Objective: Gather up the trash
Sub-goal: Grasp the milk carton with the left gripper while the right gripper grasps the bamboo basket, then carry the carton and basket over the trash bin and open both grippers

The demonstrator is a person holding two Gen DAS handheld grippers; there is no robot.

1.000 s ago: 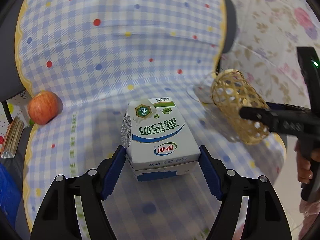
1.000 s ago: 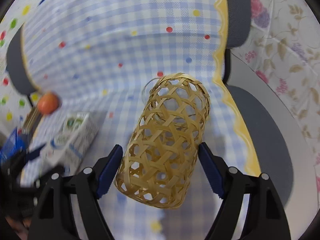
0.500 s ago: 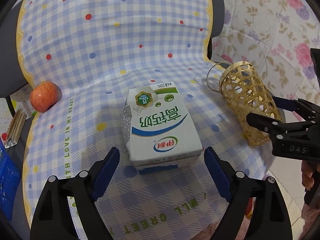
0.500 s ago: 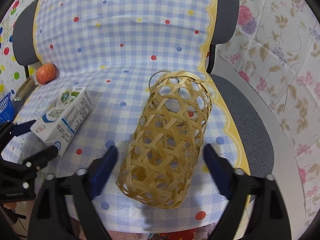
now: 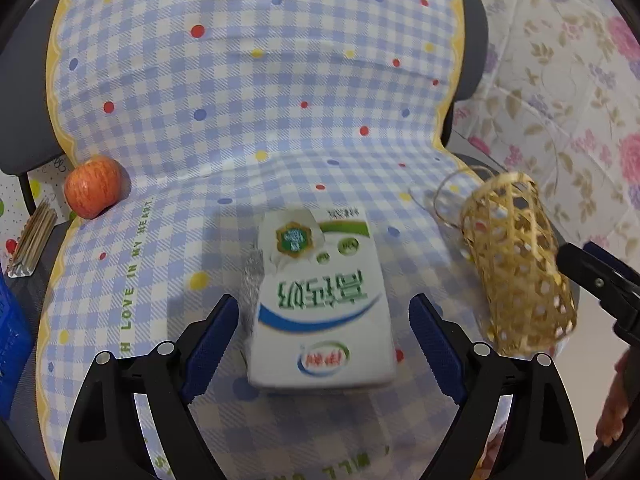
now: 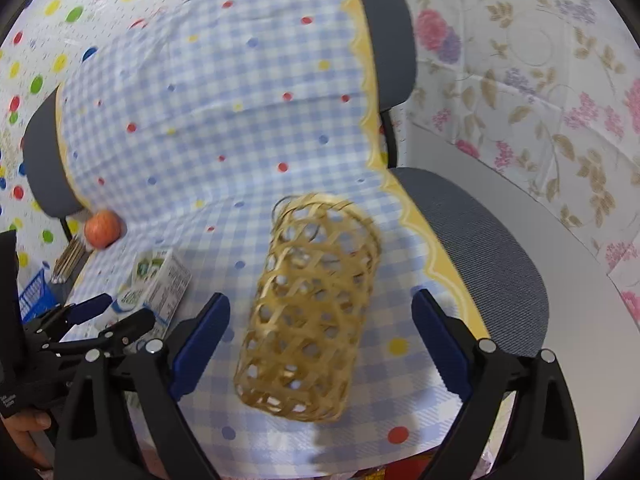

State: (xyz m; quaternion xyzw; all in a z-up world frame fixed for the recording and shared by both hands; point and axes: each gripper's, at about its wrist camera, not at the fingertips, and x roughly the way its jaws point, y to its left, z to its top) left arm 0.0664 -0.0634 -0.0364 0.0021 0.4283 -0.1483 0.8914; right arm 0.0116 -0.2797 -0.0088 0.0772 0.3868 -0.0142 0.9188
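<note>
A white, green and blue milk carton (image 5: pixel 320 300) lies flat on the checked cloth of the chair seat. My left gripper (image 5: pixel 324 340) is open, its blue pads on either side of the carton with gaps. A woven bamboo basket (image 6: pixel 312 312) lies on its side on the seat to the right; it also shows in the left wrist view (image 5: pixel 516 264). My right gripper (image 6: pixel 320 344) is open around the basket without touching it. The carton also shows in the right wrist view (image 6: pixel 160 284).
A red apple (image 5: pixel 93 186) rests at the seat's back left. A bundle of sticks (image 5: pixel 32 240) and a blue crate (image 5: pixel 12 332) lie left of the chair. The chair back (image 6: pixel 224 100) rises behind. Flowered cloth (image 6: pixel 540 80) hangs at right.
Both grippers opened, letting go of the carton and the basket, which now lie on the seat. Both grippers have pulled back a little.
</note>
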